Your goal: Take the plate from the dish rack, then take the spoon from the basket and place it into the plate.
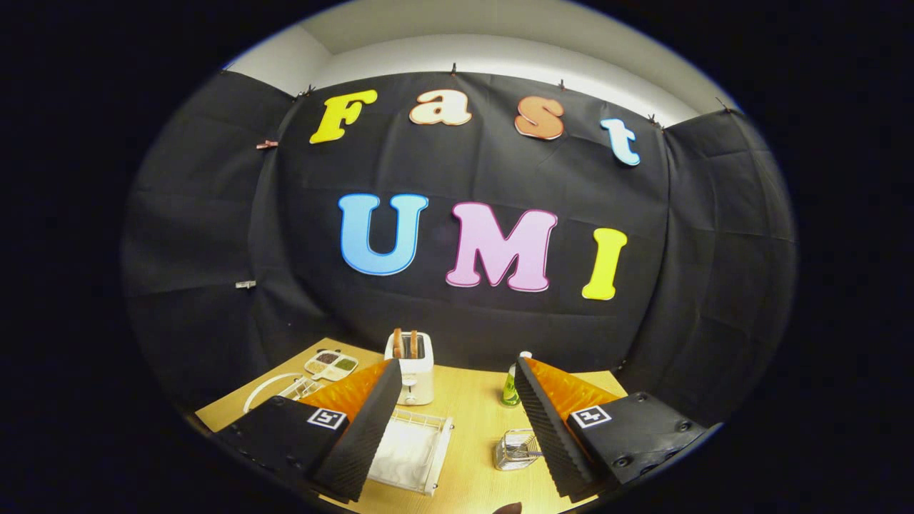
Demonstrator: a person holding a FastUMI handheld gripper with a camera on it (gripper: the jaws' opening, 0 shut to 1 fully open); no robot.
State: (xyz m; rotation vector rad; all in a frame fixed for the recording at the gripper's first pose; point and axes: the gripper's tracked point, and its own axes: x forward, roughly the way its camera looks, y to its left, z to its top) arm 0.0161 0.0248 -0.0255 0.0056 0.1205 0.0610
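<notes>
My gripper is held above the wooden table and is open, with a wide gap and nothing between its fingers. Left of the left finger, a white plate stands on edge in a white wire dish rack, partly hidden by that finger. A small metal wire basket stands on the table just inside the right finger. Thin metal shows inside it, but I cannot make out the spoon.
A white wire tray with a white lining lies below the gap, by the left finger. Beyond the fingers stand a white toaster holding two slices and a green bottle. A divided dish sits at the back left.
</notes>
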